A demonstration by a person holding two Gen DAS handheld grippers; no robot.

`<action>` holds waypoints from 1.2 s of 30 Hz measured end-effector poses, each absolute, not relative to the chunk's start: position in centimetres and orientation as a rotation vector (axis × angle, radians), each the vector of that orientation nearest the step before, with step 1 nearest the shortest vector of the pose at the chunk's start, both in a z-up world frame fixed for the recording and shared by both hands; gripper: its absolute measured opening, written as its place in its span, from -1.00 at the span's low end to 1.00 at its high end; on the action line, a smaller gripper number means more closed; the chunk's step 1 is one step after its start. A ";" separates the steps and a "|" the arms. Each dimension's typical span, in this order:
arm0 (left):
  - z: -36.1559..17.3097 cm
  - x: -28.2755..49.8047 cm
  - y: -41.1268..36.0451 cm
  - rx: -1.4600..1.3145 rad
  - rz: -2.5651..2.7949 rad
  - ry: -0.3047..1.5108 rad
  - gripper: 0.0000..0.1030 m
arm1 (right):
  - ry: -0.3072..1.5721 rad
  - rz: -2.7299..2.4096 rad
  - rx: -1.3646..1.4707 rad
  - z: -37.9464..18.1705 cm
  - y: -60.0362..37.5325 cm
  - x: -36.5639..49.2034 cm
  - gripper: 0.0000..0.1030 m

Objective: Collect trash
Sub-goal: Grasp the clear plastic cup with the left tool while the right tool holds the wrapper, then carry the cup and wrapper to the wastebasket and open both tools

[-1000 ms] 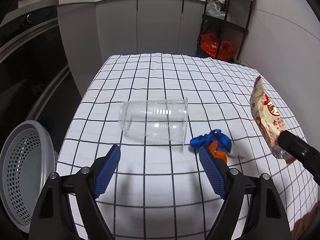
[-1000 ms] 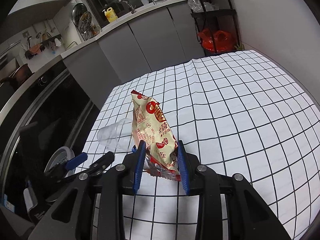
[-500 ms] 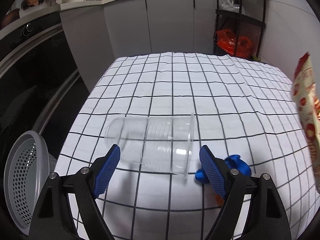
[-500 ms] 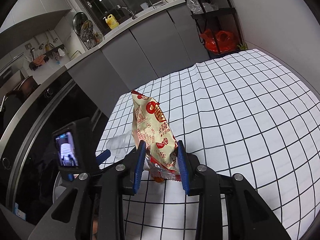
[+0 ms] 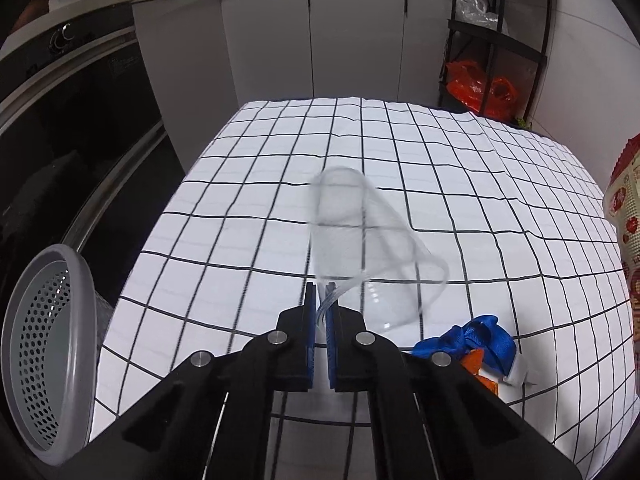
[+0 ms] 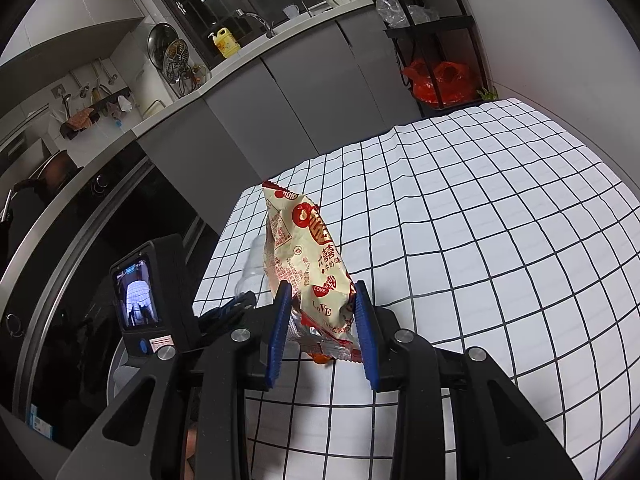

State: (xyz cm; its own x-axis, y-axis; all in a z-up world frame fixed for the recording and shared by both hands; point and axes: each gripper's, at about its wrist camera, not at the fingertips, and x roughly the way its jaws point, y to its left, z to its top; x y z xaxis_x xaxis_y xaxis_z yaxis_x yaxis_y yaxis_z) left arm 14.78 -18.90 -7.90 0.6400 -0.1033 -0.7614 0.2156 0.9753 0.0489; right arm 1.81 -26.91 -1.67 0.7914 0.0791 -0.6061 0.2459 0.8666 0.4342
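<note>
Left tool (image 5: pixel 320 300), its jaws just closed, pinching the rim of the clear plastic cup (image 5: pixel 360 240) over the checkered surface (image 5: pixel 240 240); right tool (image 6: pixel 322 300) clamped on the upright snack wrapper (image 6: pixel 308 256); blue scrap (image 5: pixel 476 340) beside the cup.

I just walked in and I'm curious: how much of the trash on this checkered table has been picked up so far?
Nothing shows inside the grey basket yet. In hand: the left gripper has just closed, pinching the rim of the clear plastic cup, and the right gripper holds the snack wrapper. Left to do: dropping both off, then picking up the blue and orange scraps lying on the tablecloth.
</note>
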 end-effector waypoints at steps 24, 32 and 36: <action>-0.8 8.8 -7.6 0.125 -0.173 0.745 -0.91 | 0.672 -0.022 0.446 -1.0 -21.7 3.8 -0.41; 0.2 7.7 -0.3 0.103 -0.087 0.736 -0.91 | 0.668 0.077 0.408 -0.2 -15.7 5.5 -0.41; 0.2 7.4 3.4 0.099 -0.041 0.752 -0.90 | 0.682 0.141 0.400 -0.2 -12.0 6.9 -0.41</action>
